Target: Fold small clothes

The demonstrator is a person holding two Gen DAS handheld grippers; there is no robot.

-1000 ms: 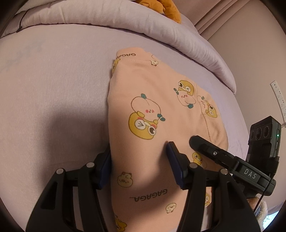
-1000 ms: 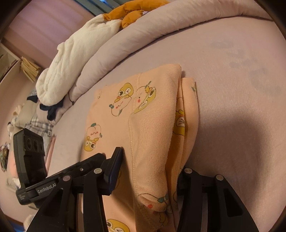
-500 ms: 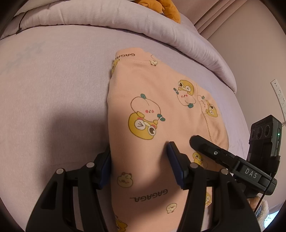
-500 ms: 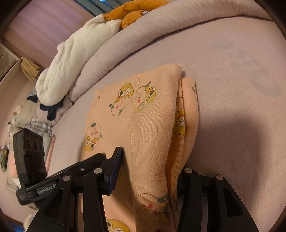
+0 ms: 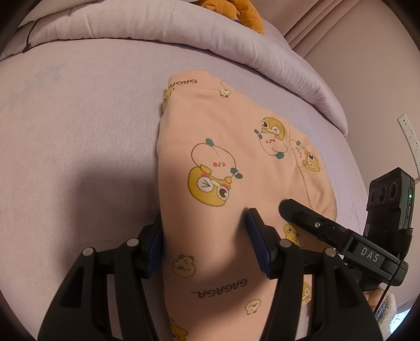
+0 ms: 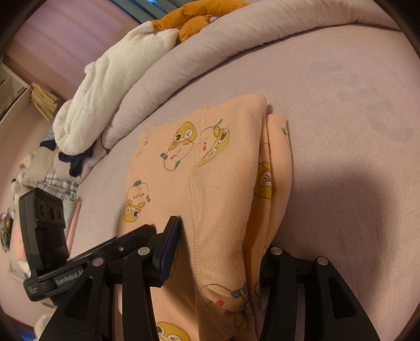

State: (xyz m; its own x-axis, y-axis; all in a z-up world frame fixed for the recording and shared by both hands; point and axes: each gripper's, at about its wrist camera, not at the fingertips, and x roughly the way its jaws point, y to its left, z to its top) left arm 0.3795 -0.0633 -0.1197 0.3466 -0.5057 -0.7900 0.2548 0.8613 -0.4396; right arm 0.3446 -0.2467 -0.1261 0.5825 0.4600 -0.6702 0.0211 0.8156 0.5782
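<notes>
Peach folded garment (image 5: 236, 162) lies on my lavender bed (image 5: 78, 126), both my grippers' fingers clenched on its near end: left gripper (image 5: 204, 238), right gripper (image 6: 223, 249). Rolled duvet (image 5: 157, 26), white fleece (image 6: 110, 86) and orange plush (image 6: 189, 18) sit behind.

Lilac bed (image 5: 78, 136), pink curtains (image 6: 52, 47)

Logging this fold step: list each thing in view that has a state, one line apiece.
peach garment: folded over, layers stacked, lying on the bed.
left gripper: astride the garment's left folded edge, fabric between its fingers.
right gripper: astride the right folded edge, fabric between its fingers.
duvet: bunched along the far side.
</notes>
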